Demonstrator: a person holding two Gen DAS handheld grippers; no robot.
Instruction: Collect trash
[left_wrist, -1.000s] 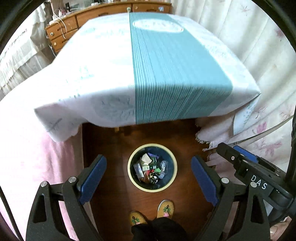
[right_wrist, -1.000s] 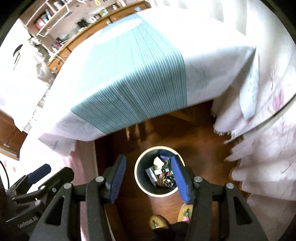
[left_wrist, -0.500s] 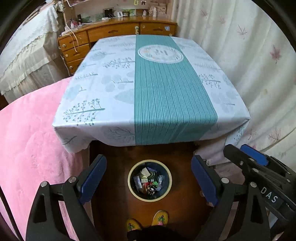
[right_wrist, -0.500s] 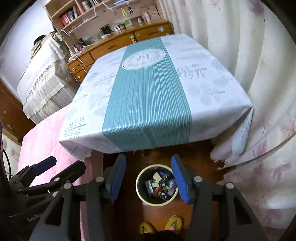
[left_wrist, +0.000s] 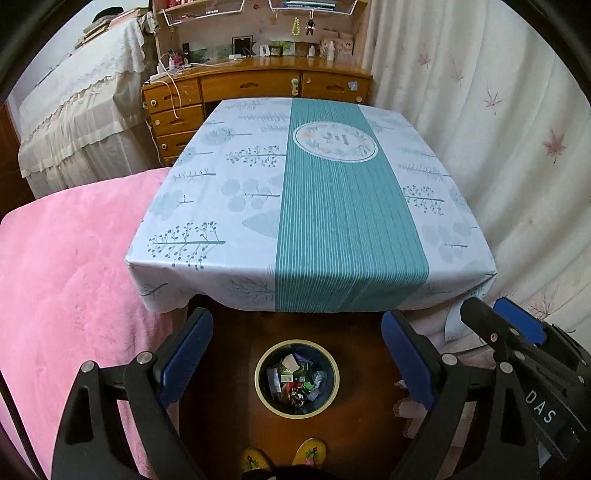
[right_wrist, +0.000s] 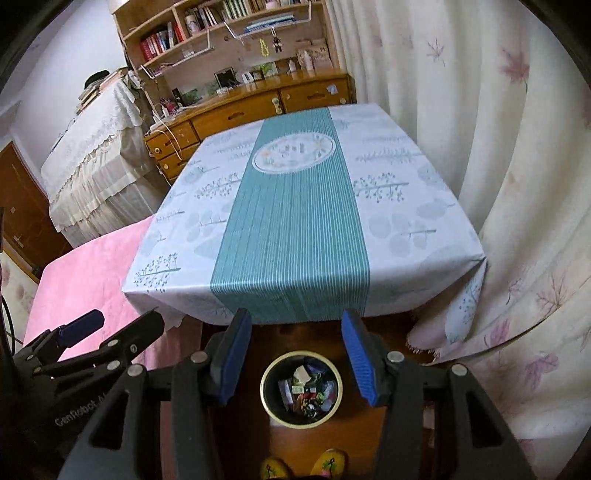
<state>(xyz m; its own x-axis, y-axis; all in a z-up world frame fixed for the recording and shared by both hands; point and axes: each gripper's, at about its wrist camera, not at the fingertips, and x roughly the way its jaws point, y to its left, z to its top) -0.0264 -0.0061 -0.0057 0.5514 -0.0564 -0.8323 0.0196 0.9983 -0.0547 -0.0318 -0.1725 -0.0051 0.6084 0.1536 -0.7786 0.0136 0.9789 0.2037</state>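
Both tongs empty: left tongs spread wide, right tongs narrower but gaping. The bin sits on the floor just off the tabletop's near edge, already full of scraps. No trash on the tabletop, so I judge collecting's about done. Curtain crowds its right edge, pink bed the left
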